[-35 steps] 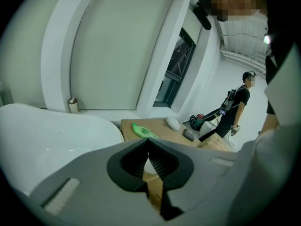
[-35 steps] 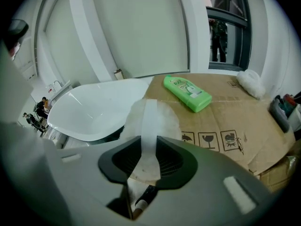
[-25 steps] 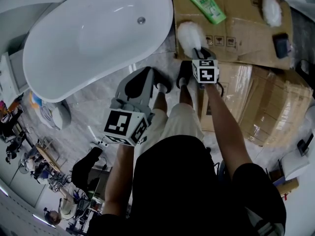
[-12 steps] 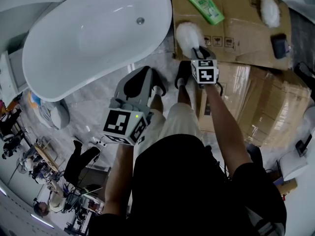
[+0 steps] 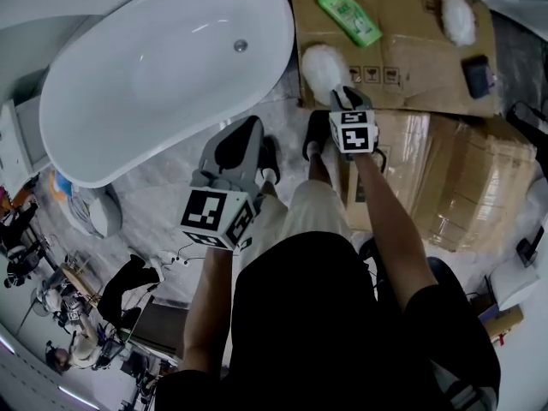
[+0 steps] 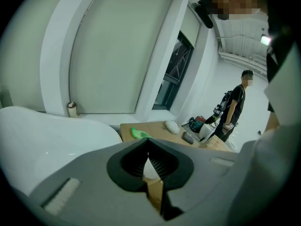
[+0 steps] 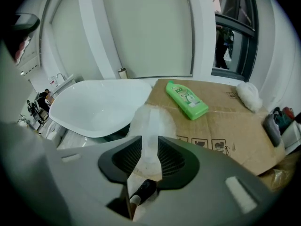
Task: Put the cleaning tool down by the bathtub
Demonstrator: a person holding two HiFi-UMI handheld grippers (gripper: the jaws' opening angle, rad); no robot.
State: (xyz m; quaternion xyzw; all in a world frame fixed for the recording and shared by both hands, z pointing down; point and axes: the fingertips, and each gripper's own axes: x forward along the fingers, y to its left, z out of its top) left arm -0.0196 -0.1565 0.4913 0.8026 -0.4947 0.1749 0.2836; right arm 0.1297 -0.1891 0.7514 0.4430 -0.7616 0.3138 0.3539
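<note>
A white fluffy cleaning tool lies with its head over the edge of a flattened cardboard sheet, just right of the white bathtub. My right gripper is shut on the tool's handle. In the right gripper view the fluffy head sits between the jaws of the right gripper, and the dark handle end shows below. The bathtub lies to its left. My left gripper hangs over the floor beside the tub, shut with nothing in it.
On the cardboard lie a green bottle, a second white fluffy pad and a dark small object. Cardboard boxes stand at the right. My feet are between tub and boxes. A person stands far off.
Both grippers keep nearly the same pose; the view has shifted slightly. The right gripper stays shut on the tool. People at the lower left have moved.
</note>
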